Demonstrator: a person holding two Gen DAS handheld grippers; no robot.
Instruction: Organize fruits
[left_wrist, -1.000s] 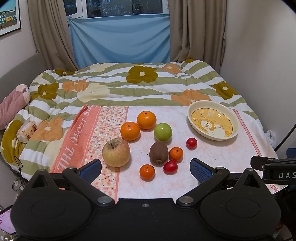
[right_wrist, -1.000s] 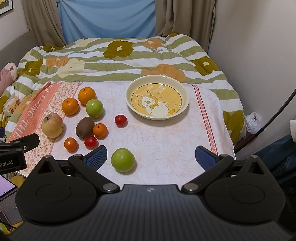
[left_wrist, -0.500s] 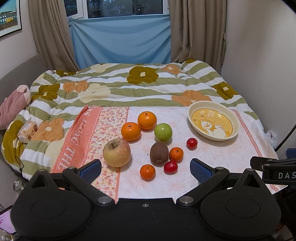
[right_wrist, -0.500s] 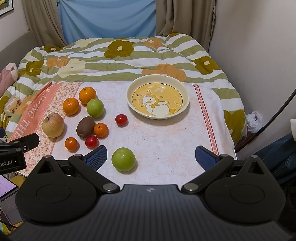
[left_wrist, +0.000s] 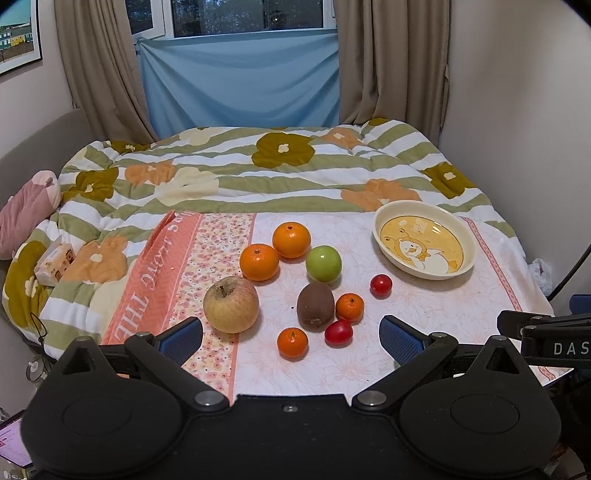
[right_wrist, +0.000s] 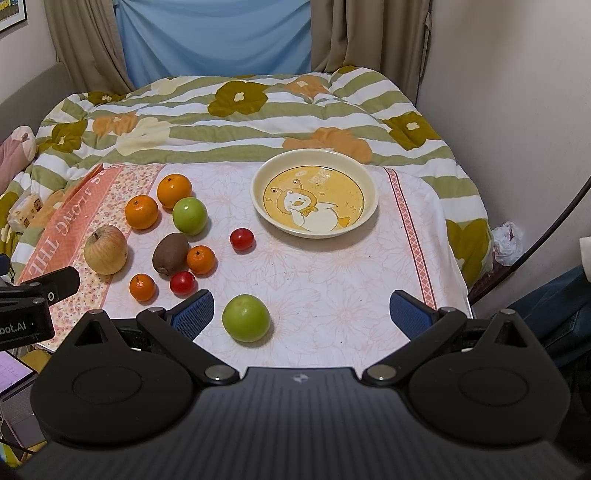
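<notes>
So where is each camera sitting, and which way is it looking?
Left wrist: rides on the left gripper, looking forward over the fruit cluster toward the window; its blue-padded fingers show.
Right wrist: rides on the right gripper, facing the plate and a near green apple; its fingers show.
Shared: the plate, the kiwi and the oranges.
</notes>
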